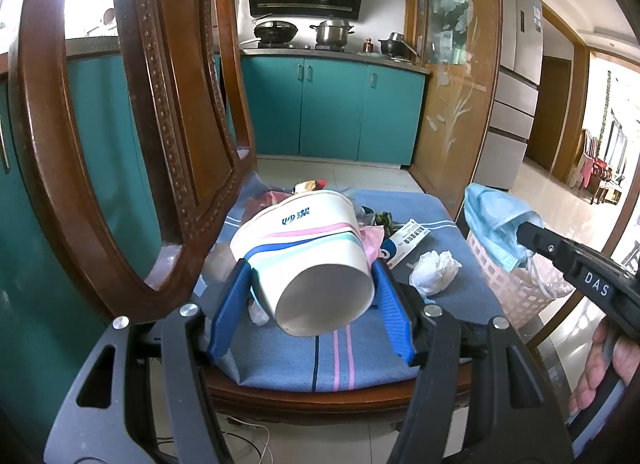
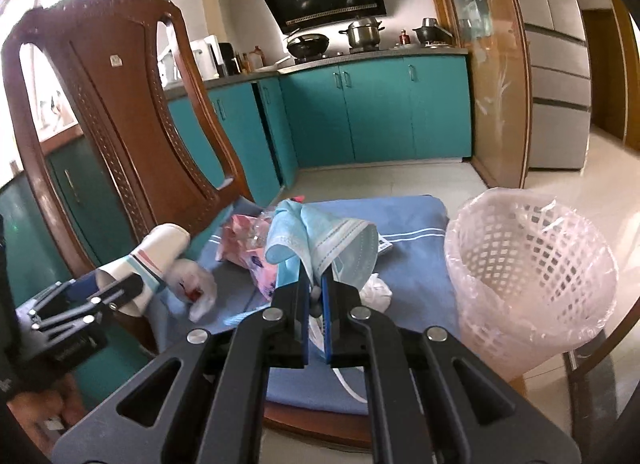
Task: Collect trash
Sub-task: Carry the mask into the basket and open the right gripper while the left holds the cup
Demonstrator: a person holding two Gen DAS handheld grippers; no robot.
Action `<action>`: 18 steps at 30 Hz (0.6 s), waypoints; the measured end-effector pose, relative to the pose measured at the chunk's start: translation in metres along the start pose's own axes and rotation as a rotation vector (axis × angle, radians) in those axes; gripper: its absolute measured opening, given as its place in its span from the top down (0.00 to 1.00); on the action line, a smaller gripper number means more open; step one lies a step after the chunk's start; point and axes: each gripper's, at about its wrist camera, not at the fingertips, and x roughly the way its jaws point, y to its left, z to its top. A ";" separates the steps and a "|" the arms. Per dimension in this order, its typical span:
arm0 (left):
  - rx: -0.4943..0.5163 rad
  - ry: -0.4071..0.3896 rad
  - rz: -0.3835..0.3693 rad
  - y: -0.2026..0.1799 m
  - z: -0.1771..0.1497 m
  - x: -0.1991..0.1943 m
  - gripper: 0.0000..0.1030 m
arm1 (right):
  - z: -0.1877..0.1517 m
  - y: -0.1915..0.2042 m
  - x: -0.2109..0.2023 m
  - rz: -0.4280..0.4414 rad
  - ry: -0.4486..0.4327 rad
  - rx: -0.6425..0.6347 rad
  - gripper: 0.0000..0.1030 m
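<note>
My left gripper [image 1: 310, 284] is shut on a white paper cup [image 1: 308, 260] with blue, pink and green stripes, held on its side above the chair's blue cushion [image 1: 328, 360]. The cup also shows in the right wrist view [image 2: 154, 260]. My right gripper [image 2: 316, 284] is shut on a light blue face mask [image 2: 320, 240], held above the cushion just left of the pink lattice trash basket [image 2: 532, 276]. In the left wrist view the mask [image 1: 496, 223] hangs over the basket [image 1: 516, 284]. A crumpled white tissue [image 1: 434, 272] and a small white and blue box [image 1: 404, 242] lie on the cushion.
The wooden chair back [image 1: 160, 111] rises close on the left. Pink plastic wrappers [image 2: 248, 248] and other scraps lie at the cushion's back. Teal kitchen cabinets [image 1: 332, 107] and a stove with pots stand behind; a fridge [image 2: 560, 63] is at right.
</note>
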 end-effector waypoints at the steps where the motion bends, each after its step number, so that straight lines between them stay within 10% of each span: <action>1: 0.000 0.003 0.001 0.000 0.000 0.000 0.39 | 0.000 0.001 0.000 -0.003 0.003 -0.001 0.94; 18: -0.003 0.031 0.005 0.000 0.005 0.005 0.39 | -0.003 0.000 -0.003 -0.014 0.010 -0.024 0.94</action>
